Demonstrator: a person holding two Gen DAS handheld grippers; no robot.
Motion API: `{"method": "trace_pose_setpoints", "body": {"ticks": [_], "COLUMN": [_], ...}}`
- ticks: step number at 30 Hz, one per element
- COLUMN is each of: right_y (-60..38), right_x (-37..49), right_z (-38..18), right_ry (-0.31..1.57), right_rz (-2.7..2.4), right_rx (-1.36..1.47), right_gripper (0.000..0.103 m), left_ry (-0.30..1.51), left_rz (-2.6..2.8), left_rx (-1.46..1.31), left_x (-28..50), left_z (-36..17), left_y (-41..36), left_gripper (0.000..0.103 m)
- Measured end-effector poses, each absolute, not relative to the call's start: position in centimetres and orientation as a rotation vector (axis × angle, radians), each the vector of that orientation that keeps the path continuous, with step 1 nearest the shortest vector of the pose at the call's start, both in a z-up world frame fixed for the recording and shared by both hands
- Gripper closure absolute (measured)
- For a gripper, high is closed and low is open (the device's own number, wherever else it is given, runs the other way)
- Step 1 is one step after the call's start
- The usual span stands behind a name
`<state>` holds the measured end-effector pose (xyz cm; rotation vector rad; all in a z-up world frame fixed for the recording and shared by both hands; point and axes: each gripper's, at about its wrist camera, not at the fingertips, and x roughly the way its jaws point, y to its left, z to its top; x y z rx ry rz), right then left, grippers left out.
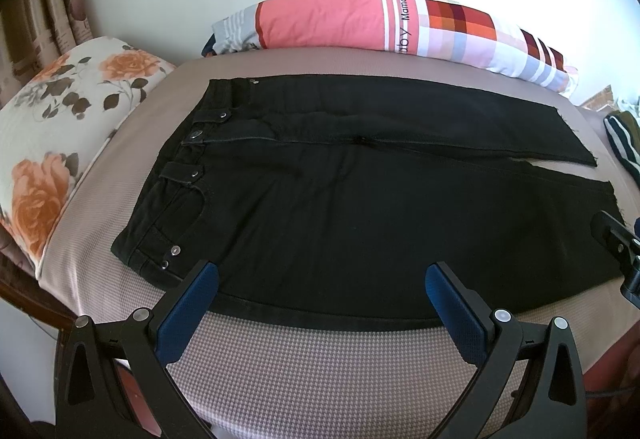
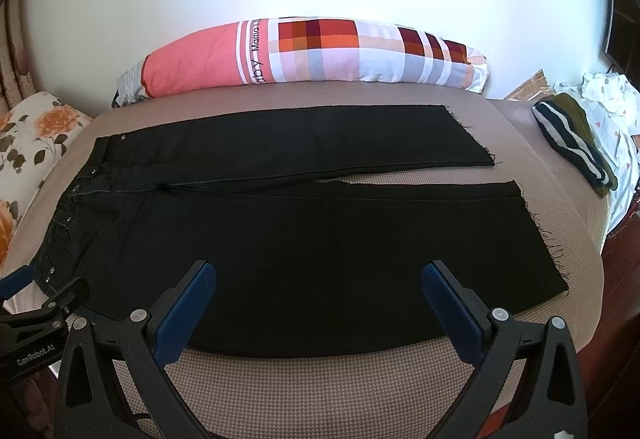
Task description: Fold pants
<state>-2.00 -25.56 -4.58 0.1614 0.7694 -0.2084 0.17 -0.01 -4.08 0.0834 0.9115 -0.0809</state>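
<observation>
Just one pants [image 1: 360, 207], two pillows [image 1: 384, 21]

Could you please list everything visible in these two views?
pants: one, black, spread flat on the bed, waist left, legs slightly apart.
bed: one, pinkish-beige cover, under the pants.
long pillow: one, coral and checked, at the far edge by the wall.
floral pillow: one, white with orange roses, left of the bed.
striped cloth: one, dark with white stripes, right edge.
left tool: black with blue pads, open, above the near pants edge.
right tool: same, open, further right.
</observation>
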Motion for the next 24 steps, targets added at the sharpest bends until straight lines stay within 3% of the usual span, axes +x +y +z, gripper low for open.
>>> {"method": "trace_pose_setpoints", "body": {"ticks": [24], "right_y": [-25.7], "right_x": [-1.7], "right_z": [-4.6], "right_ry": [0.766], "right_rz": [-0.202], "right_rx": [0.180], "right_gripper": [0.000], "left_ry": [0.901], "left_rz": [-0.072], "left_rx": [0.051], "left_x": [1.9], "left_z": [-3.1], "left_y": [1.4], "left_gripper": [0.000]}}
